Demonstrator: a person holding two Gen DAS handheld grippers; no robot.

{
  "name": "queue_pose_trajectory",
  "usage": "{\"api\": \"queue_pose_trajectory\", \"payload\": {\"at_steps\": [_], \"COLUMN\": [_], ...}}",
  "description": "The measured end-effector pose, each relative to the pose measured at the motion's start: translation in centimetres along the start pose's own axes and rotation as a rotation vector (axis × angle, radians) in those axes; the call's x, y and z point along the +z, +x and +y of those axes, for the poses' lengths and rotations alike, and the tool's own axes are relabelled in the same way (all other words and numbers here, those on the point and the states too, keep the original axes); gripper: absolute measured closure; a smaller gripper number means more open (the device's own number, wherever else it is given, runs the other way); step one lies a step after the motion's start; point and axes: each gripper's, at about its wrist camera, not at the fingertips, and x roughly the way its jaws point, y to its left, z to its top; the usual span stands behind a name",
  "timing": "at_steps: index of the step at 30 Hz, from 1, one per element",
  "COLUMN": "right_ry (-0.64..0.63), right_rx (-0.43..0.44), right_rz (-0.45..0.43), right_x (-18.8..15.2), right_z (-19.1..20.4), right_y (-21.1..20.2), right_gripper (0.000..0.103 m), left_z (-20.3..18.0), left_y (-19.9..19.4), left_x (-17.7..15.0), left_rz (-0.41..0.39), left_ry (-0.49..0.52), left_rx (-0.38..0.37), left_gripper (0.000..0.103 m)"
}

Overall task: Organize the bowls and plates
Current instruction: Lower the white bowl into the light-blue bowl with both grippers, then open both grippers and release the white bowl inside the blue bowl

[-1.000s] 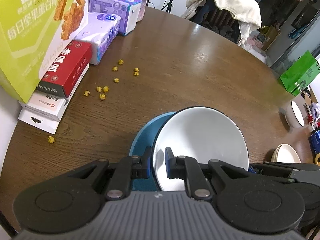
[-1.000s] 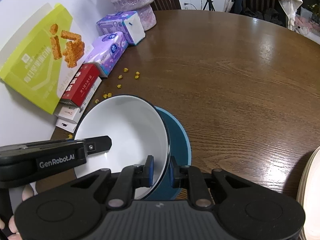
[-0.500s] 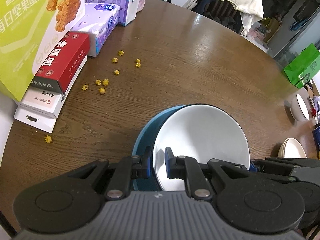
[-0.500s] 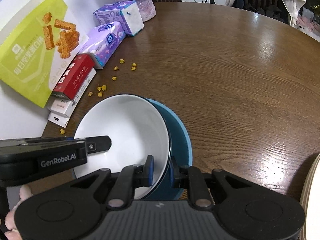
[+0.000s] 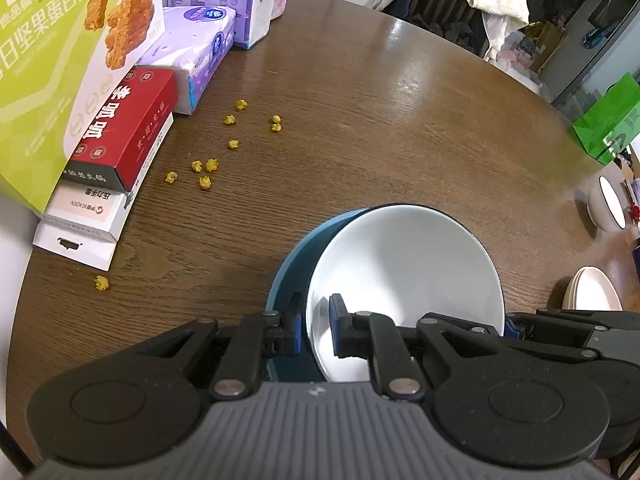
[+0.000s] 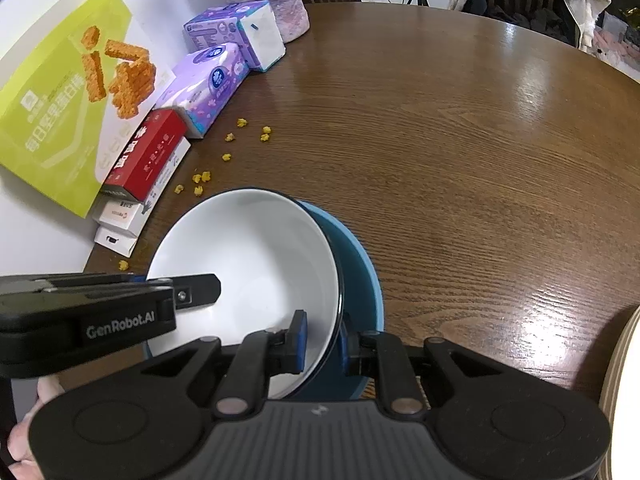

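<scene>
White bowl [image 5: 404, 264] sits tilted inside the blue bowl [image 6: 360, 276] on the round wooden table [image 5: 360, 120], at 6 o'clock. Left gripper [image 5: 314, 330] clamps its rim at 7 o'clock, right gripper [image 6: 324, 338] at 5. Yellow crumbs [image 5: 208, 166] lie at 10 o'clock.

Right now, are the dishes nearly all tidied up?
Not yet. The white bowl is pinched at its rim by both the left gripper and right gripper, over the blue bowl. A small bowl and cream plates wait apart.
</scene>
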Motion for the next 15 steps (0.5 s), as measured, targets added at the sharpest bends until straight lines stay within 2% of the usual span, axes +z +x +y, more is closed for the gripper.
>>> {"api": "queue_pose_trajectory", "payload": {"at_steps": [15], "right_ry": [0.036], "right_rx": [0.004], "right_rz": [0.019], "right_x": [0.06], "right_z": [-0.19], "right_y": [-0.07], "right_gripper": [0.088], "left_z": [0.18], "left_y": [-0.06], "left_x": [-0.10], "left_rz": [0.002], "left_ry": [0.000], "left_rx": [0.002], "left_gripper": [0.094]}}
